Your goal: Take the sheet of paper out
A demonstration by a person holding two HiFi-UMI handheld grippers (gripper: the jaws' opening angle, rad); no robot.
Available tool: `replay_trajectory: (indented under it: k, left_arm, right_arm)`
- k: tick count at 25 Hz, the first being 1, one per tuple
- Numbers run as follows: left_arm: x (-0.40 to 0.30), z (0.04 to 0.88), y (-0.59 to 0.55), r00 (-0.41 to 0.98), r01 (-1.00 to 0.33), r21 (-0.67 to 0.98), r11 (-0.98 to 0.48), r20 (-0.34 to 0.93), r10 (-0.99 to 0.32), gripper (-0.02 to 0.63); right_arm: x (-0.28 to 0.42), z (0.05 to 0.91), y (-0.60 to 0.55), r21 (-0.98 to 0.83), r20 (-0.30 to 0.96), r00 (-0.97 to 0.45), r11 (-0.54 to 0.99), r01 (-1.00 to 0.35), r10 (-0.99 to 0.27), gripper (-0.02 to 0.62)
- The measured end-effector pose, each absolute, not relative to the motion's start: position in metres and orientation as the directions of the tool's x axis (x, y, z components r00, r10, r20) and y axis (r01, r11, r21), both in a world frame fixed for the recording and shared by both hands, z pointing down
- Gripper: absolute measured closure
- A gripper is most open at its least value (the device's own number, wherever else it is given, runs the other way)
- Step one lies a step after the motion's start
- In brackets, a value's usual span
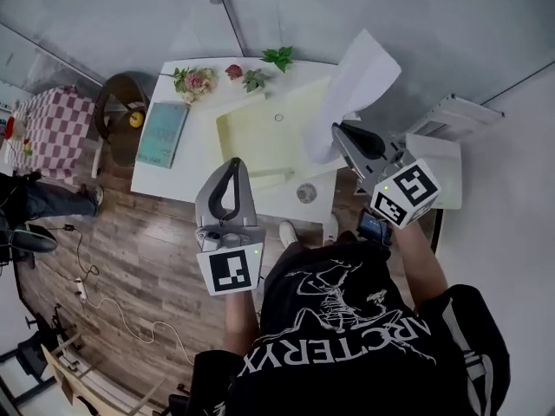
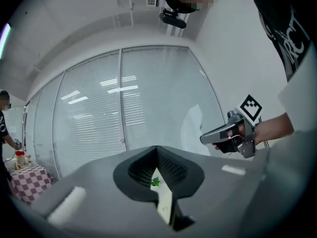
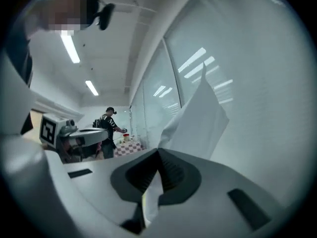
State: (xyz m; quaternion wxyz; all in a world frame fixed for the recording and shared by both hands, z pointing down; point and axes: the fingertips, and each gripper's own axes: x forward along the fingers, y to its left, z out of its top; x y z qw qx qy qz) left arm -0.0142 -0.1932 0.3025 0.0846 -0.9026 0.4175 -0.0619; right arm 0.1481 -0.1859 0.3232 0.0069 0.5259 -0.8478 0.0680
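A: Your right gripper point(image 1: 336, 130) pinches the sheet of paper point(image 1: 360, 81) by its near edge, held above the table's point(image 1: 160, 180) far right. Left gripper point(image 1: 232, 165) pressed together, empty.
B: Risk: swing it fast and that thin hold may slip or tear.

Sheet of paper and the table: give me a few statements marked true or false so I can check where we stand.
1. The right gripper is shut on the sheet of paper. True.
2. The sheet of paper lies flat on the table. False: it is held up in the air by the right gripper.
3. The left gripper holds the teal book. False: its jaws are together on nothing; the book lies on the table.
4. A pale yellow folder lies on the table. True.
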Motion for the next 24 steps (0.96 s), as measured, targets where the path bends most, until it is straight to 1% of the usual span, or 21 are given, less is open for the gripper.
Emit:
replay_trajectory:
  k: [2, 5, 8, 10, 24]
  left_arm:
    - [-0.006, 0.3, -0.194, 0.659, -0.735, -0.19, -0.651, 0.03, -0.752, 0.598]
    - [-0.002, 0.296, -0.196, 0.668, -0.732, -0.164, -0.661, 0.019, -0.744, 0.598]
    - [-0.001, 0.296, -0.2, 0.671, -0.733, -0.141, -0.666, 0.013, -0.741, 0.598]
    - [-0.001, 0.295, -0.201, 0.675, -0.731, -0.122, -0.671, 0.008, -0.738, 0.598]
    - [0.003, 0.29, -0.207, 0.64, -0.762, -0.131, -0.634, -0.012, -0.768, 0.598]
  right_arm:
    - [0.144, 0.309, -0.175, 0.013, 0.046, -0.397, 0.398, -0.917, -0.917, 0.583]
    - [0.137, 0.298, -0.168, 0.145, 0.008, -0.341, 0.339, -0.93, -0.94, 0.583]
    - [0.129, 0.295, -0.168, 0.212, -0.004, -0.334, 0.325, -0.922, -0.943, 0.583]
    - [0.127, 0.301, -0.17, 0.205, 0.009, -0.339, 0.333, -0.92, -0.941, 0.583]
    - [0.12, 0.317, -0.189, 0.133, 0.053, -0.392, 0.396, -0.909, -0.918, 0.583]
